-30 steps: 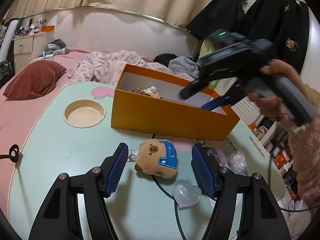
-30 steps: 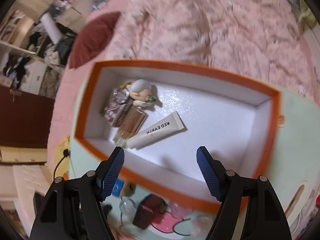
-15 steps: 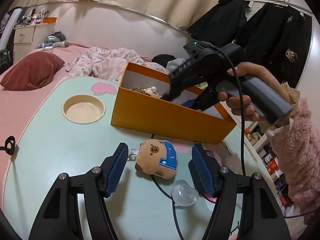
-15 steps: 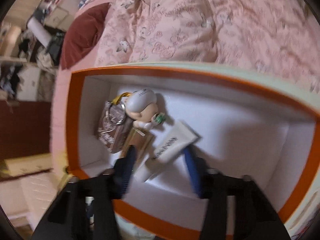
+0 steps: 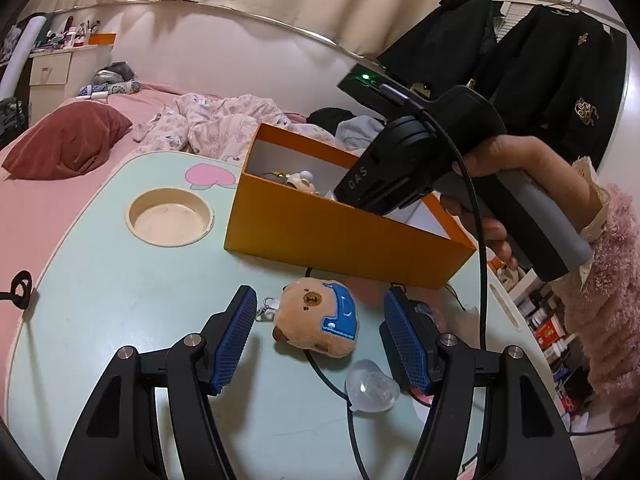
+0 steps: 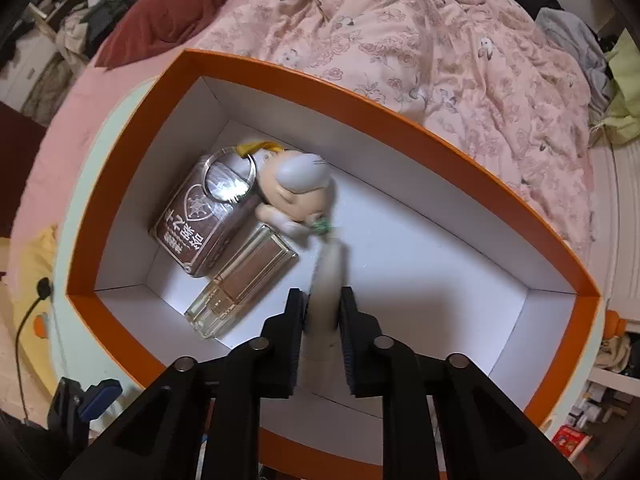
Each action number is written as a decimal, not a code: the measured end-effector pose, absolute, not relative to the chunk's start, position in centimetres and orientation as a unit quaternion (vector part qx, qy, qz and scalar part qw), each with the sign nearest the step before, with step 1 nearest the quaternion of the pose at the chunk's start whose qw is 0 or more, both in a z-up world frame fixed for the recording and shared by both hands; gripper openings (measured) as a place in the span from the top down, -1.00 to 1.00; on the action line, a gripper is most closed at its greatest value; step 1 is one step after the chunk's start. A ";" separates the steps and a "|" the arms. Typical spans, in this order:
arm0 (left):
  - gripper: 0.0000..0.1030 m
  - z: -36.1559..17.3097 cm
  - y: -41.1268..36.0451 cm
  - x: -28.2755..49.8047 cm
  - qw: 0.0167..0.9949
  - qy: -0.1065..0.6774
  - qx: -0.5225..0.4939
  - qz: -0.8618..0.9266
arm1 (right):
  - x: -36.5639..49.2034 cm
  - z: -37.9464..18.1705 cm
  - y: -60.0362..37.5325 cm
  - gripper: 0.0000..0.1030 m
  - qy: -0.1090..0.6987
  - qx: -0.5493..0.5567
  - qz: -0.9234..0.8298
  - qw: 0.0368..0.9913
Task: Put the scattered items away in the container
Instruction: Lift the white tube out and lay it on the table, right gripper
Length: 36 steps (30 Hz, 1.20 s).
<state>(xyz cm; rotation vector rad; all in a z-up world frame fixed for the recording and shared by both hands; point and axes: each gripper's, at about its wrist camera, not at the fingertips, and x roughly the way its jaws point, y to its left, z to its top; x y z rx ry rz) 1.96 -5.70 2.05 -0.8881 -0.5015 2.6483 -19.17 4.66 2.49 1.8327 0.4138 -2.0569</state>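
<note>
Mint-green table (image 5: 120, 304) beside pink bed (image 6: 400, 40); right hand-held gripper (image 6: 323, 312) clenched on white tube (image 6: 326, 300) inside orange box (image 6: 360, 104), left hand-held gripper (image 5: 320, 336) released

The cream-white squeeze tube (image 6: 325, 304) is motion-blurred, its print unreadable. The right tongs' (image 5: 374, 204) tips are hidden inside the orange cardboard box (image 5: 336, 236). A black cable (image 5: 320, 372) vanishes beneath the tan bear plush (image 5: 316, 320).

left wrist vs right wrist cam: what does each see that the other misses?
Left wrist only: plush bear between the open left gripper fingers, clear heart, cup recess, all on the table.
Right wrist only: right gripper shut on the white tube, glass bottle, brown packet.
Both: orange box, figurine, bed.
</note>
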 end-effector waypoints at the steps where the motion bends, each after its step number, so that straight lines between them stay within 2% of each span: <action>1: -0.29 2.0 -5.8 2.0 0.153 -0.177 -0.309 0.922 | -19.4 2.6 5.3 0.70 0.131 0.648 -0.729 0.178; 8: -0.29 1.9 -6.0 1.9 0.151 -0.185 -0.312 0.919 | -19.5 6.5 9.0 0.70 0.041 0.617 -0.756 0.216; 12: -0.29 1.9 -6.0 1.9 0.149 -0.184 -0.315 0.919 | -16.3 10.9 11.2 0.69 0.025 0.557 -0.797 0.230; 15: -0.29 1.9 -5.9 2.0 0.147 -0.182 -0.313 0.921 | -13.3 12.2 13.6 0.69 0.006 0.546 -0.798 0.256; 19: -0.29 1.8 -5.9 1.8 0.147 -0.183 -0.314 0.920 | -9.0 10.1 15.9 0.69 -0.025 0.567 -0.770 0.291; 27: -0.29 1.9 -5.4 1.9 0.142 -0.168 -0.318 0.922 | -4.8 3.2 16.7 0.68 -0.025 0.617 -0.729 0.295; 32: -0.29 2.0 -5.1 2.1 0.140 -0.158 -0.317 0.925 | -3.8 5.2 17.5 0.65 -0.012 0.524 -0.801 0.290; 33: -0.29 2.1 -5.2 2.1 0.139 -0.158 -0.318 0.925 | -3.5 5.8 18.1 0.58 -0.022 0.503 -0.812 0.296; 35: -0.29 2.0 -5.3 2.0 0.139 -0.160 -0.319 0.924 | -3.2 6.4 19.6 0.26 -0.050 0.462 -0.835 0.295; 36: -0.29 2.0 -5.3 1.9 0.140 -0.160 -0.319 0.923 | -3.1 6.4 20.4 -0.07 -0.063 0.443 -0.848 0.286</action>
